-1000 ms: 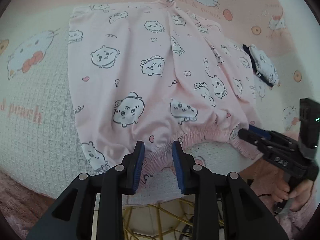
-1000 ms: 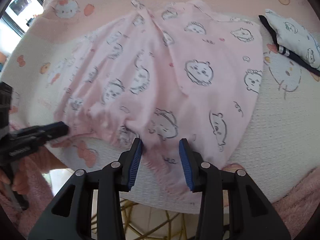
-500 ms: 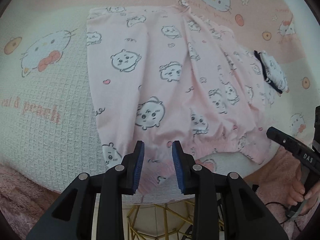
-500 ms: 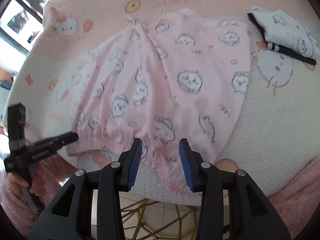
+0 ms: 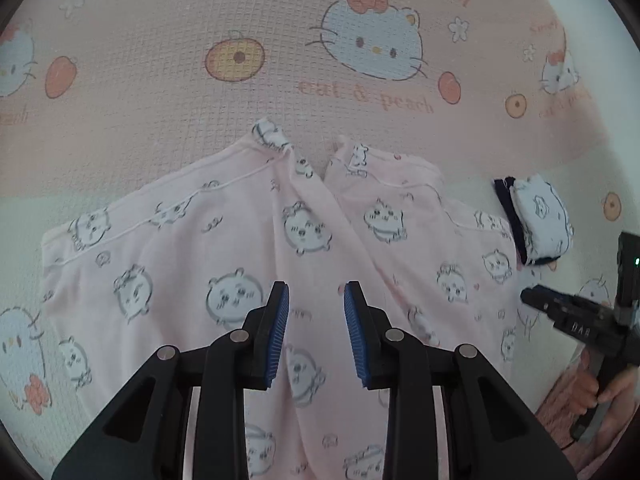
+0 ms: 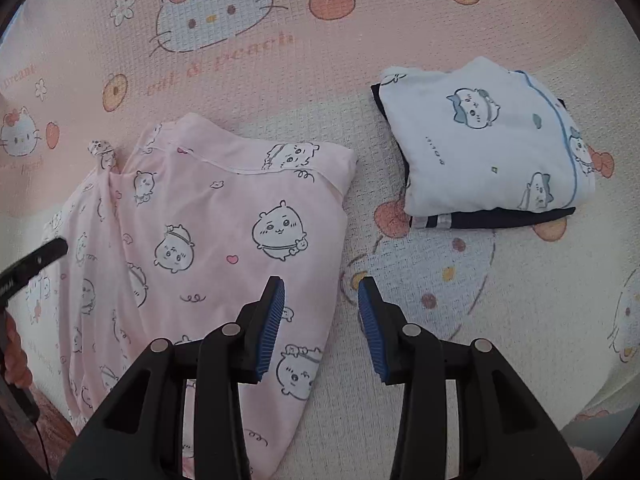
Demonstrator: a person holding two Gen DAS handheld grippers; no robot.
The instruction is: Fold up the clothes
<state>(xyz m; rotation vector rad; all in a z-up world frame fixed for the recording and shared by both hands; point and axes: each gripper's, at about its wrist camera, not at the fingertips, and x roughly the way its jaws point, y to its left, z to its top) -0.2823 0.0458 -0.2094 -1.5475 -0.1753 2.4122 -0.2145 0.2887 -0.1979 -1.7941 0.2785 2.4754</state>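
Pink pajama pants (image 5: 248, 264) lie spread flat on the cartoon-print blanket (image 5: 160, 60), legs side by side, probably laid out so a fold can start at the hems. Left tongs (image 5: 316, 332) hover over the middle of the pants, jaws apart, nothing between them. Right tongs (image 6: 320, 324) also released and empty, hanging over the pants' right edge. Right view alone shows the finished stack clearly: a white folded top (image 6: 488, 140) on a dark garment (image 6: 500, 218), set well apart. Left view alone shows both leg hems and the whole width.
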